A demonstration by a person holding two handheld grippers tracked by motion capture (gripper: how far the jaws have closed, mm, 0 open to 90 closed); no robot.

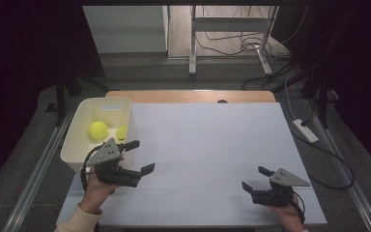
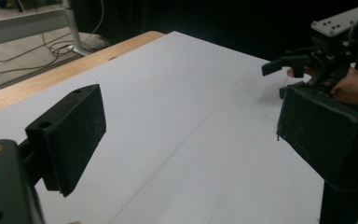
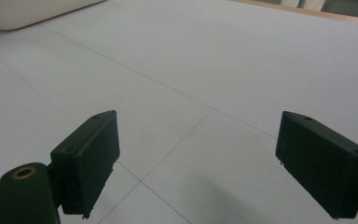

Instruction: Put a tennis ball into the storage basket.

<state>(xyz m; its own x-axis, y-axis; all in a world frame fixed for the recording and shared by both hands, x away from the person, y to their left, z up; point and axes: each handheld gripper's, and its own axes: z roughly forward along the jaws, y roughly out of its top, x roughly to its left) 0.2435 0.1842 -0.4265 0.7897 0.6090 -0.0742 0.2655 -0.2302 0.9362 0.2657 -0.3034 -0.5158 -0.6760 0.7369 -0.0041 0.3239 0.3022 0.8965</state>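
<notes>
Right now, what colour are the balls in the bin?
Yellow-green balls in the white bin; high view shows them best.

The left tool [image 2: 191, 140] holds its two black jaws wide apart over the bare white counter [image 2: 177, 93]. At the far right, the right tool [image 2: 284, 77] hovers in a hand [image 2: 354, 88], jaws parted.

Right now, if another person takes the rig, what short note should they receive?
Left tool: open, empty, just beside the white bin.
Right tool: open, empty, low over the white table sheet near its front right.
Things: two yellow balls lie in the bin, at the table's left edge.
Done: both balls are in the bin.
Left: I see no other ball on the sheet, so likely nothing to pick up.
</notes>
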